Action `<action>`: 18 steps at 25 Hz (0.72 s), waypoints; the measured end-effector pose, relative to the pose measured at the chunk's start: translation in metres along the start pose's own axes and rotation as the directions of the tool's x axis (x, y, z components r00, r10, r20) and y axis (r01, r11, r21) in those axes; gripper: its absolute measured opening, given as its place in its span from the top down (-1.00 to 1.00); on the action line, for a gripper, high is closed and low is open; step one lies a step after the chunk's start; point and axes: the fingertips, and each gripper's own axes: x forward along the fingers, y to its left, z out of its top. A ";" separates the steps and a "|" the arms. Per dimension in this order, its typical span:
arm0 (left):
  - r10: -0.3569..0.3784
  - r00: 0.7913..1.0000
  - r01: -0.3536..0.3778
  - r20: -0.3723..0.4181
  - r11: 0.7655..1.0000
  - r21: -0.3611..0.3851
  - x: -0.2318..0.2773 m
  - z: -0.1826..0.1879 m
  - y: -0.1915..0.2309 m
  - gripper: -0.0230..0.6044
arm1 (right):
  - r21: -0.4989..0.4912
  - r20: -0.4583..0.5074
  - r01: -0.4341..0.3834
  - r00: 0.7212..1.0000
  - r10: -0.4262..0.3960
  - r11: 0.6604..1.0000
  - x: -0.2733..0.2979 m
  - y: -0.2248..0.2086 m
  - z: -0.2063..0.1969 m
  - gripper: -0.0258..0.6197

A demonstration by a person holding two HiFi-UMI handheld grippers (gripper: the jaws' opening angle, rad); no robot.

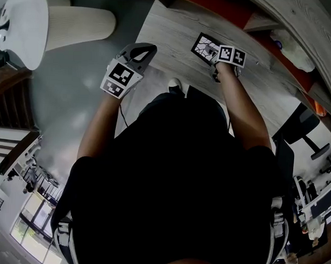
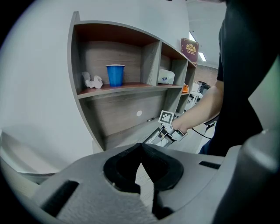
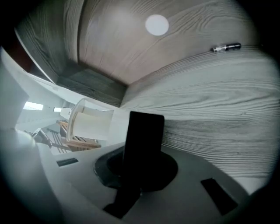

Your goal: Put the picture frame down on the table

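Head view: right claw clamped on the near-right end of the picture frame. Frame face up, low over the wooden counter, long axis running far-left to near-right. One corner hidden behind the marker cube; contact with the counter impossible to tell. Right forearm stretched out; left claw off to the left.

Left gripper view: claw tips pressed together, nothing between. Frame only a thin sliver past the right claw.

Right gripper view: frame a dark slab pinched between the pads, pointing away toward the counter, picture side unseen.
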 end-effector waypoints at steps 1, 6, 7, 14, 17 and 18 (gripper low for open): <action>0.001 1.000 -0.001 0.000 1.000 -0.001 -0.001 0.000 0.001 0.87 | 0.011 -0.004 0.004 1.000 -0.004 1.000 0.001 -0.001 0.000 0.84; -0.002 1.000 0.002 -0.009 1.000 -0.005 0.002 -0.002 -0.001 0.87 | 0.003 -0.022 0.027 0.999 -0.027 1.000 0.005 -0.005 0.004 0.81; -0.005 1.000 0.005 -0.005 1.000 -0.006 0.003 -0.002 -0.002 0.87 | -0.007 -0.024 0.035 0.999 -0.035 0.999 0.004 -0.005 0.006 0.80; -0.026 1.000 0.026 -0.005 1.000 -0.009 0.006 -0.003 -0.010 0.87 | -0.070 -0.038 0.083 0.996 -0.086 0.994 0.007 -0.012 0.006 0.66; -0.031 1.000 0.031 -0.003 0.999 -0.017 0.007 -0.004 -0.011 0.87 | -0.079 -0.045 0.123 0.991 -0.126 0.989 0.003 -0.020 0.006 0.56; -0.031 1.000 0.031 0.000 0.999 -0.025 0.006 -0.004 -0.009 0.87 | -0.079 -0.049 0.133 0.989 -0.138 0.988 0.003 -0.022 0.005 0.52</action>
